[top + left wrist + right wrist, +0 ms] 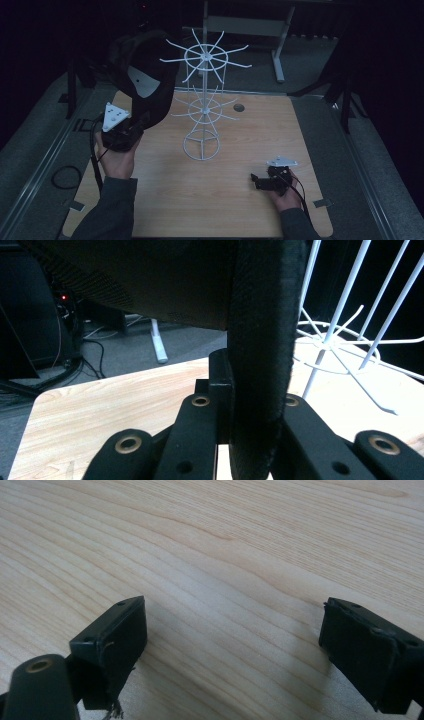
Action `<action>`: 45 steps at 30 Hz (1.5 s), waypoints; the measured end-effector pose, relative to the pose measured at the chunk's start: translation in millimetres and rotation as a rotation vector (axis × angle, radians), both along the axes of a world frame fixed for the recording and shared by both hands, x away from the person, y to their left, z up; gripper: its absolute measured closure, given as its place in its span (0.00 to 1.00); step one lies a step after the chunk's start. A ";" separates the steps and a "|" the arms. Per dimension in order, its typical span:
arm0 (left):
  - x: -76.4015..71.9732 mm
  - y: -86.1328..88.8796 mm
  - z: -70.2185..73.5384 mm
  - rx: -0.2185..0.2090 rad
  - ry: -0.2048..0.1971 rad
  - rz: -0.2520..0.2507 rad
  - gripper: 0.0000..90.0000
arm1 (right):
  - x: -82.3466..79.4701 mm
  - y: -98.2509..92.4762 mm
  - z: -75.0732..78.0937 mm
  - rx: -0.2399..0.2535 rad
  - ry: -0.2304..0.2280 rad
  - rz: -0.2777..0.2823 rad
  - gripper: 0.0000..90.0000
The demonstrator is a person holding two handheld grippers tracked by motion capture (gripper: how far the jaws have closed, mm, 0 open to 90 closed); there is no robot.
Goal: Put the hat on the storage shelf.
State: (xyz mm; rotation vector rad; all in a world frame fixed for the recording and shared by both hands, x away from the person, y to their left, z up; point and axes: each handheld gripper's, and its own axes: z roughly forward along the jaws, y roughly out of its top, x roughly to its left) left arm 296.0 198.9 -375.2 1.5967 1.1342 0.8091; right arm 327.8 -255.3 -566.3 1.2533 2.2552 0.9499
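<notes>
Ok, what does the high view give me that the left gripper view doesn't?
High view: the whole black cap raised beside the rack's top tier, the full white wire rack, and the right gripper low over the table, jaws open. Left gripper view: the left gripper shut on the cap's edge. Both: cap, rack, wooden table.

Cap (pixel 145 82): front & peak hidden in high view, turned away; pale patch inside too small to read. Top & sides cut off by edges in left gripper view, just a dark band (pixel 260 355) w/ underside above.
Left gripper (pixel 131 131): tips buried behind cap edge, high view; pad faces covered by band in own view.
Wire rack (pixel 202 107): upper tiers cut off at top & right, left gripper view; post partly behind band.
Right gripper (pixel 261 181): tips too small & dark to make out, high view; right jaw cut off at corner, own view.
Room beyond table (pixel 210 200): too dark to tell.
</notes>
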 end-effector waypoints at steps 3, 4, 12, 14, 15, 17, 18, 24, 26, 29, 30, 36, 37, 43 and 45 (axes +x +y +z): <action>0.4 -1.8 -0.6 0.007 0.002 -0.001 0.96 | 0.0 0.0 0.0 0.000 0.000 0.000 0.13; 0.6 -2.6 -1.0 0.009 0.000 -0.001 0.96 | 0.0 0.0 0.0 0.000 0.000 0.000 0.13; 1.5 -6.4 -4.3 0.029 0.005 -0.009 0.96 | 0.0 0.0 0.0 0.000 0.000 0.000 0.13; 1.1 -7.1 -5.1 0.030 0.006 -0.010 0.96 | 0.0 0.0 0.0 0.000 0.000 0.000 0.13; 0.7 -7.5 -5.4 0.030 0.006 -0.012 0.96 | 0.0 0.0 0.0 0.000 0.000 0.000 0.13; 0.1 -8.2 -5.9 0.037 0.007 -0.014 0.96 | 0.0 0.1 0.0 0.001 0.000 -0.001 0.13; -0.1 -8.3 -6.3 0.040 0.007 -0.017 0.96 | 0.0 0.0 0.0 0.000 0.000 0.000 0.13; -1.2 -9.4 -10.2 0.036 0.012 -0.029 0.96 | 0.0 0.0 0.0 0.000 0.000 0.000 0.13; -2.1 -10.3 -11.6 0.040 0.015 -0.033 0.96 | 0.0 0.0 0.0 0.000 0.000 0.000 0.13; -2.6 -11.4 -14.1 0.045 0.019 -0.043 0.96 | 0.0 0.0 0.0 0.000 0.000 0.000 0.13; -2.6 -12.0 -15.2 0.044 0.020 -0.042 0.96 | -0.1 0.0 0.1 0.000 0.001 -0.001 0.13; -2.6 -12.3 -22.2 0.034 0.032 -0.048 0.96 | 0.0 0.0 0.0 0.000 0.001 -0.001 0.13; -2.6 -12.4 -23.3 0.033 0.034 -0.048 0.96 | 0.0 0.0 0.1 0.000 0.001 0.000 0.13; -1.9 -13.8 -29.0 0.034 0.048 -0.057 0.96 | 0.0 0.0 0.0 0.000 0.000 0.000 0.13; -2.2 -13.8 -29.9 0.036 0.049 -0.058 0.96 | 0.0 0.0 0.0 0.000 0.000 0.000 0.13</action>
